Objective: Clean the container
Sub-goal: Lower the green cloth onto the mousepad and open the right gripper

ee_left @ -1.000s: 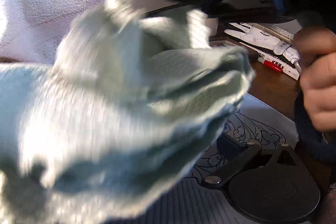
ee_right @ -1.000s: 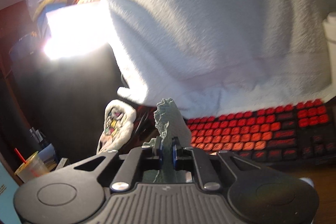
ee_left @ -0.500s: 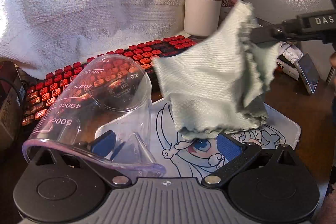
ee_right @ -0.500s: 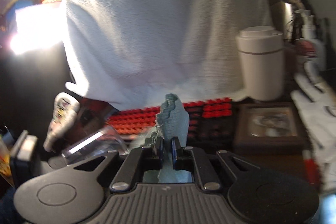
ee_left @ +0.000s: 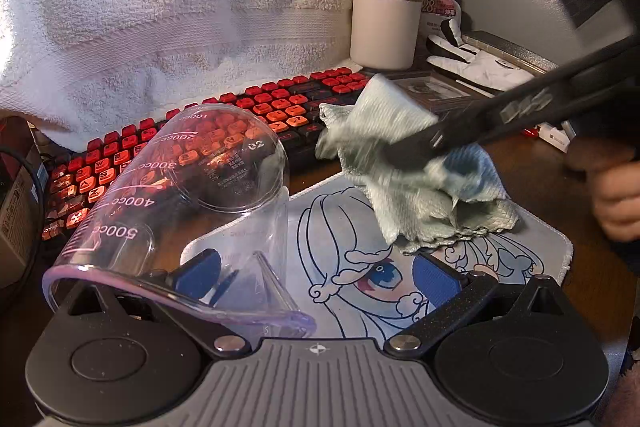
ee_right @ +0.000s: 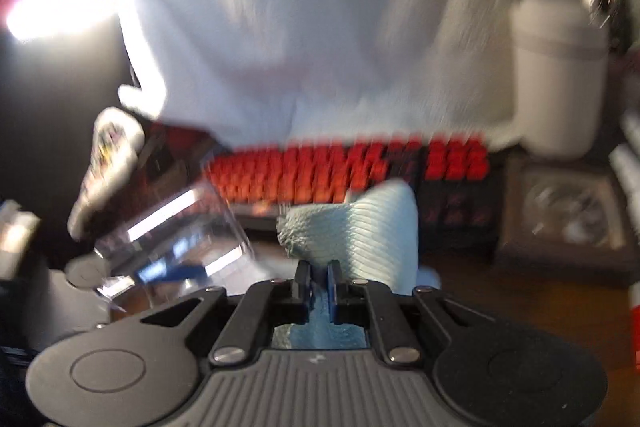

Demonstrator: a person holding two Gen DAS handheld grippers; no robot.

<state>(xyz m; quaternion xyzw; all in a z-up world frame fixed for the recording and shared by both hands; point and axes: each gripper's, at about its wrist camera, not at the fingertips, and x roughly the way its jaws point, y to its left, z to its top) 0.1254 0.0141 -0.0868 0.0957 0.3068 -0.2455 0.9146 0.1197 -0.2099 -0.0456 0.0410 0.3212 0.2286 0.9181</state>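
A clear measuring cup (ee_left: 192, 187) marked in cc lies tilted, its base toward the keyboard and its mouth toward me. My left gripper (ee_left: 316, 275) stands wide open: its left finger (ee_left: 196, 273) is inside the cup's mouth, while the right finger (ee_left: 434, 275) is outside over the mat. The right gripper (ee_left: 384, 155) comes in from the right, shut on a pale green cloth (ee_left: 420, 203) that droops onto the mat beside the cup. The right wrist view is blurred; there the right gripper (ee_right: 318, 279) pinches the cloth (ee_right: 360, 223), with the cup (ee_right: 172, 239) at lower left.
A cartoon-printed mat (ee_left: 540, 251) covers the desk under both grippers. Behind it are a red-lit keyboard (ee_left: 280, 103), a draped white towel (ee_left: 180, 7), a white canister (ee_left: 384, 19), a pump bottle (ee_left: 440, 7) and a white glove (ee_left: 480, 63). A hand (ee_left: 616, 203) holds the right gripper.
The cloth, which filled the left wrist view a second ago, has been drawn away to the right and lowered onto the mat. The cup has kept its place on the left finger.
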